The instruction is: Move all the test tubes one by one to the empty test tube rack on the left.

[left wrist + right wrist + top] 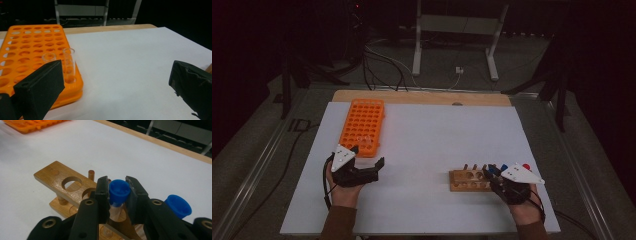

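- Standing at the far left of the white table sheet (437,145): orange tube rack (362,126), long axis running away from the person, many round wells, most of them empty
- Seated upright in near-edge wells of that rack: two clear open-topped tubes (69,65), side by side, no caps
- Held just near of the rack's near end: left gripper (368,159), in the person's left hand (343,186), jaws spread wide, nothing between them; in the left gripper view one jaw overlaps the rack's near corner, the other sits far across the bare sheet
- Left bare between the two grippers: middle of the sheet
- Resting right of centre near the person's edge: wooden tube rack (468,181), two tiers with large round holes and short pegs (91,175) along its top
- Positioned at the wooden rack's right end: right gripper (119,190), in the person's right hand (526,204), jaws closed against both sides of a blue-capped tube (119,191) seated upright in a rack hole, clear tube body visible below the cap
- Standing just right of the gripped tube: second blue-capped tube (178,205)
- Showing beyond the right gripper's plate in the high view: a red cap (526,166), tube body not discernible
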### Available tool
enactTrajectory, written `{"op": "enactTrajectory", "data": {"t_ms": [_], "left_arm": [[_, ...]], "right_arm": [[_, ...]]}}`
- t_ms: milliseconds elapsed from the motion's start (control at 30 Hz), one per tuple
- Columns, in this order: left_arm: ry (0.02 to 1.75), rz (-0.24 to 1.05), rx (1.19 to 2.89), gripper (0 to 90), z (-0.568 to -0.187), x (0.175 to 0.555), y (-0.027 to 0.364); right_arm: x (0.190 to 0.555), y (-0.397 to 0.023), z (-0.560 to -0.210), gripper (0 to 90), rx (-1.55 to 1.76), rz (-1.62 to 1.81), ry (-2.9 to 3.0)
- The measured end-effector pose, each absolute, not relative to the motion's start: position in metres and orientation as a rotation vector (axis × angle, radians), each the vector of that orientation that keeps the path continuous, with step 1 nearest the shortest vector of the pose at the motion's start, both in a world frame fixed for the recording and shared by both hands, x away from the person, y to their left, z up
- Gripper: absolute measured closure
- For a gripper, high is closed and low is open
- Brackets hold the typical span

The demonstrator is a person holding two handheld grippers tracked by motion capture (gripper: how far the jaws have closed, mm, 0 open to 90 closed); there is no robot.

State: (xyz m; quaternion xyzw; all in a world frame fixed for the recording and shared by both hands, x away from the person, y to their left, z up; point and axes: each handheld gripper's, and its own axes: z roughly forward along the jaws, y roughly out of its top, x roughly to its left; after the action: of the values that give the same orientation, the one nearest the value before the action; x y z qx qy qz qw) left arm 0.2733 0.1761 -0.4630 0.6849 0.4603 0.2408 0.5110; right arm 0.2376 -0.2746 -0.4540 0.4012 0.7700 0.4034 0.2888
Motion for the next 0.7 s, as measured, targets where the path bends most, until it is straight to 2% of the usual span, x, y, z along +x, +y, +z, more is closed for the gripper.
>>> {"op": "enactTrajectory", "data": {"t_ms": [200, 700], "left_arm": [[1.090, 0.578, 1.673, 0.7, -0.465, 0.275, 0.168], [1.042, 0.567, 1.650, 0.7, -0.460, 0.278, 0.161]], "right_arm": [[0.238, -0.274, -0.449, 75.0, 1.055, 1.085, 2.072], [0.233, -0.270, -0.406, 75.2, 0.963, 1.170, 2.021]]}}
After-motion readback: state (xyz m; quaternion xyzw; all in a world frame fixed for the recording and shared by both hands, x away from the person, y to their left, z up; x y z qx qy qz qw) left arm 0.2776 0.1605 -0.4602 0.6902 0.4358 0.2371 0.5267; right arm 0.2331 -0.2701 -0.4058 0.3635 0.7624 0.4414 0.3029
